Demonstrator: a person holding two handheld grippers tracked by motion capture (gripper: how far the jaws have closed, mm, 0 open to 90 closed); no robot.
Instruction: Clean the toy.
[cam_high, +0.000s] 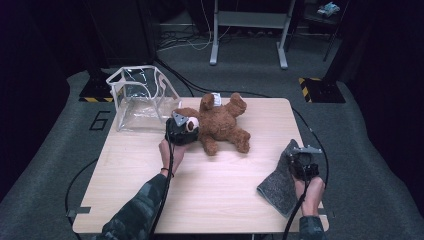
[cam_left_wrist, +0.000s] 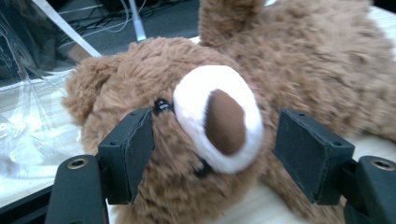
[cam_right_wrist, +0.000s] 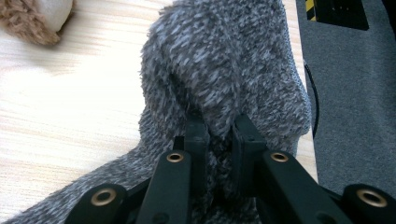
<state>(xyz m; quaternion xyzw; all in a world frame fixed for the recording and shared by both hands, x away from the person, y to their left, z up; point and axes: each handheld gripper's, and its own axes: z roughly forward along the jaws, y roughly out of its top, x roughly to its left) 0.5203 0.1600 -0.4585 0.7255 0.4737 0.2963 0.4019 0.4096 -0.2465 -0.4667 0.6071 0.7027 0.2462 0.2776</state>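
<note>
**Fur, fleece, wood and film**

The teddy bear (cam_left_wrist: 299, 60) has shaggy brown plush, with a smoother white cloth muzzle and a flat brown nose patch. The grey cloth (cam_right_wrist: 224, 60) is nubbly, flecked fleece, matt throughout. The bench (cam_high: 220, 200) shows pale wood grain with a smooth, dull finish. The clear bag (cam_high: 137, 107) is glossy, crinkled plastic film with white edging. The left claw (cam_left_wrist: 212, 156) carries matt black, slightly grainy pads on black plastic arms with brass-coloured inserts.
</note>
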